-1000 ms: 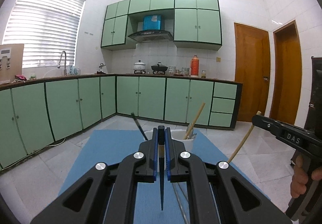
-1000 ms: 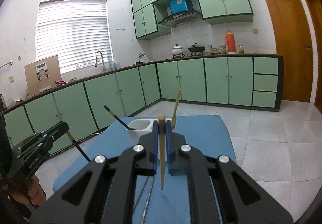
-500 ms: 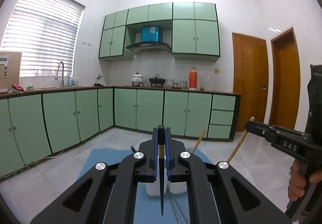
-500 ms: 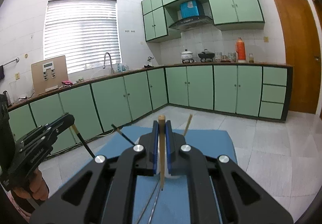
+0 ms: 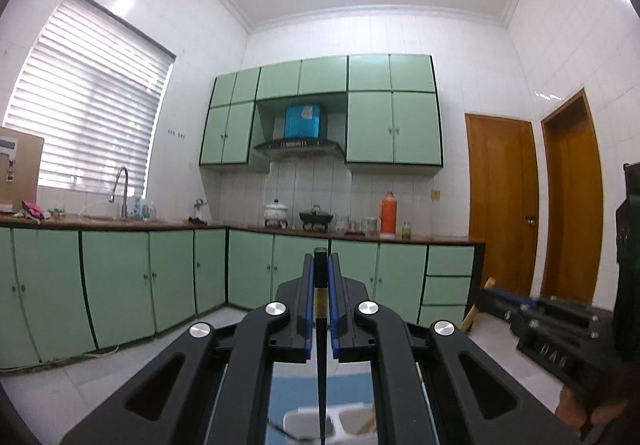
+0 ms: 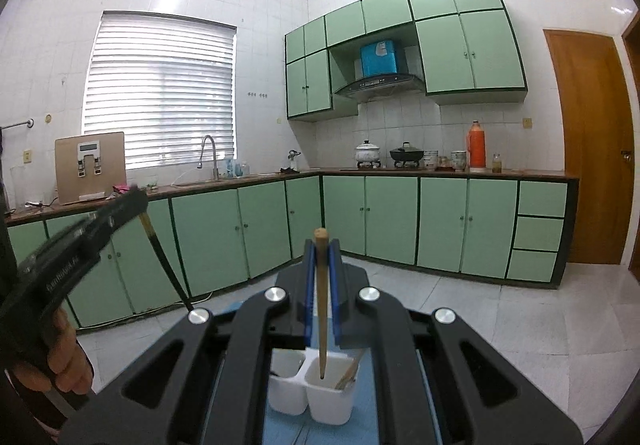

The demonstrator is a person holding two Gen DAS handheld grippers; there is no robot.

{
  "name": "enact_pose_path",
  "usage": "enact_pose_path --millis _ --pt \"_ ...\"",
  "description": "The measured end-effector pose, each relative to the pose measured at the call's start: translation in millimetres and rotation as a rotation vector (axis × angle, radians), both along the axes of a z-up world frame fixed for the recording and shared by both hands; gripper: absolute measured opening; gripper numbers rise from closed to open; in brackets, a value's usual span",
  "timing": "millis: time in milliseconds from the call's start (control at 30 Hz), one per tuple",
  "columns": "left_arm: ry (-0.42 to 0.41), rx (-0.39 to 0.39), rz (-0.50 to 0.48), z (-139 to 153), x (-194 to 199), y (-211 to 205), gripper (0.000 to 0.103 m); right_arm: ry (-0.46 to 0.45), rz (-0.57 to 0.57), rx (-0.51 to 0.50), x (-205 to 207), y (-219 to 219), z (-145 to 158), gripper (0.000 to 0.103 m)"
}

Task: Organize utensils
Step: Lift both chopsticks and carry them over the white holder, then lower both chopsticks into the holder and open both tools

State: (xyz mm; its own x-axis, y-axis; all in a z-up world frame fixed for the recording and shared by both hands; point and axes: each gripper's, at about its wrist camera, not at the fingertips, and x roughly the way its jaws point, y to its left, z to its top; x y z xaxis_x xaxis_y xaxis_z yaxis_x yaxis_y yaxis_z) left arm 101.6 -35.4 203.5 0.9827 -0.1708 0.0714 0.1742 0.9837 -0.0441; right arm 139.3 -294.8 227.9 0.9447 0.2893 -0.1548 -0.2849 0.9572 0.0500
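You stand in a kitchen of pale green cabinets [image 6: 440,221] over a blue mat [image 6: 364,417]. On it sits the white two-cell plastic holder [image 6: 316,393]. Your left gripper [image 5: 321,309] is clenched on a slim black chopstick [image 5: 321,373]; your right gripper [image 6: 321,297] clamps a tan wooden chopstick [image 6: 322,309] above the holder's right cell. Both look light, stiff and probably slippery: grip near the thick top.

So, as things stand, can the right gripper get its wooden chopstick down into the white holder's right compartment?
Probably yes. The right gripper is shut on the wooden chopstick, whose tip hangs over the white holder's right compartment. Only another wooden stick leans there, off to the side.
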Motion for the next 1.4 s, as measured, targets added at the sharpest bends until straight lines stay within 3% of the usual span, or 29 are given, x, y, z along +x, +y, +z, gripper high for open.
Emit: enact_pose_path --millis 167,333,600,1033,1400 --pt "-0.012 0.001 0.023 -7.1 29.6 -7.5 0.007 0.025 -0.028 -0.010 27.0 3.5 -13.8 0.006" --pt "0.033 -0.027 0.030 -28.6 65.5 -6.0 0.007 0.065 -0.045 -0.012 55.3 10.4 -38.4 0.006" --pt "0.124 0.003 0.039 -64.2 112.7 -8.3 0.007 0.138 -0.052 -0.030 91.5 21.7 -78.1 0.006" --pt "0.268 -0.003 0.040 -118.4 160.2 -0.8 0.007 0.197 -0.041 -0.052 111.2 32.8 -117.7 0.006" --pt "0.327 0.021 0.065 -146.4 168.8 3.6 0.008 0.202 -0.054 -0.053 112.7 33.0 -133.0 0.006"
